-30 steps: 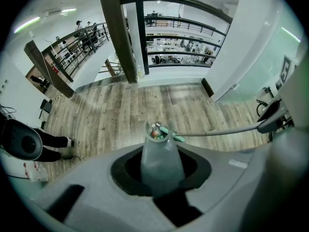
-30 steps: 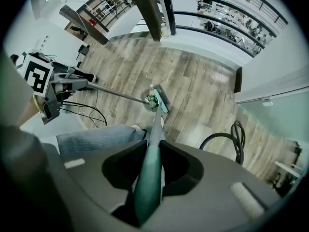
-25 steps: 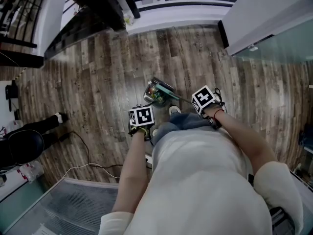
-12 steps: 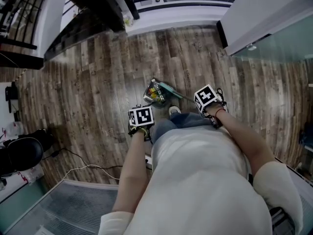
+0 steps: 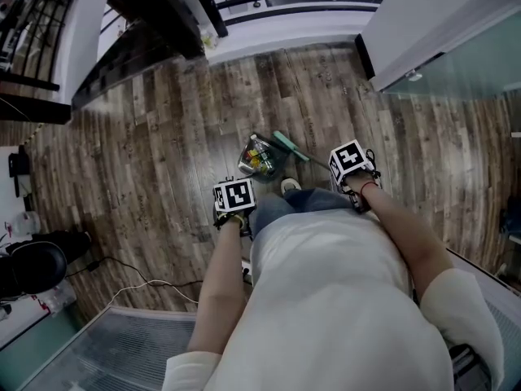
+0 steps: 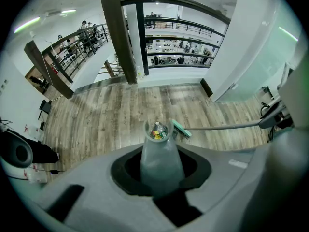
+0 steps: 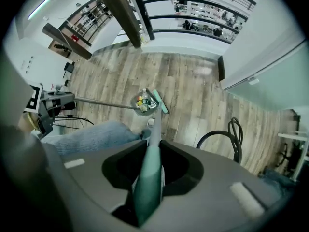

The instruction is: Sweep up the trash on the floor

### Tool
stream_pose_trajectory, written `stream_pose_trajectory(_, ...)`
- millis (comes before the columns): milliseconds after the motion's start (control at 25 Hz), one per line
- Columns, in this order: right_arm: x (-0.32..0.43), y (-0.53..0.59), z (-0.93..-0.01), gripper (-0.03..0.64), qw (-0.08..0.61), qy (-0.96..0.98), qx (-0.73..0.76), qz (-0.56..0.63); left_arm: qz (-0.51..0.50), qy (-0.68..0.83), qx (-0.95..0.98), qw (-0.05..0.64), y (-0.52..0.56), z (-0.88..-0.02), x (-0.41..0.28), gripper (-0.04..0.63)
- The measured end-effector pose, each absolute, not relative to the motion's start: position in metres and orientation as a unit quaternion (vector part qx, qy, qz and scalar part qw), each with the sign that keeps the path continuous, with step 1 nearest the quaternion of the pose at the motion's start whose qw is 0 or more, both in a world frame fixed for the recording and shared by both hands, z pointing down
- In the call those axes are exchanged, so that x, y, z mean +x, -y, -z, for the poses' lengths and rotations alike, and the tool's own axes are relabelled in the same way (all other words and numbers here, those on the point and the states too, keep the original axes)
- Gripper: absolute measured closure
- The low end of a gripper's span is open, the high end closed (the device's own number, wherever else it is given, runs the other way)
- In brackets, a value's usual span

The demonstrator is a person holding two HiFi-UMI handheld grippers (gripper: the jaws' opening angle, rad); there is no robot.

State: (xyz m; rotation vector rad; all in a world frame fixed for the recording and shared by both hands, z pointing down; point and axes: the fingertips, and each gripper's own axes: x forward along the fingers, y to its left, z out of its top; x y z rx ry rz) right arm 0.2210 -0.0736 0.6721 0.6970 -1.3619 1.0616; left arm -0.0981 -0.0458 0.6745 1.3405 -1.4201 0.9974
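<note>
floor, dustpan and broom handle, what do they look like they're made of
Floor: wood or wood-look laminate planks, with grain and knots showing and a slight sheen.
Dustpan: probably plastic; pale grey and smooth.
Broom handle: the teal grip looks like matte plastic; the thin grey shaft beyond it could be metal.

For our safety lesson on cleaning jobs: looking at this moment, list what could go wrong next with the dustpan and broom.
1. The dustpan, held by its long handle in the left gripper, holds trash; tilting it could spill some.
2. The broom in the right gripper has its head beside the pan and might knock it.
</note>
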Motion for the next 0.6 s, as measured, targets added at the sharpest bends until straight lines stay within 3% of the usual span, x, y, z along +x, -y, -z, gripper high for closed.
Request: stream_pose_trajectory(600,0.254,0.08,-0.687,0.52,0.439,0.522,0.433,-0.59,-0.406,0.576,0.544,0.456,0.05,-0.675,-0.097,0.499)
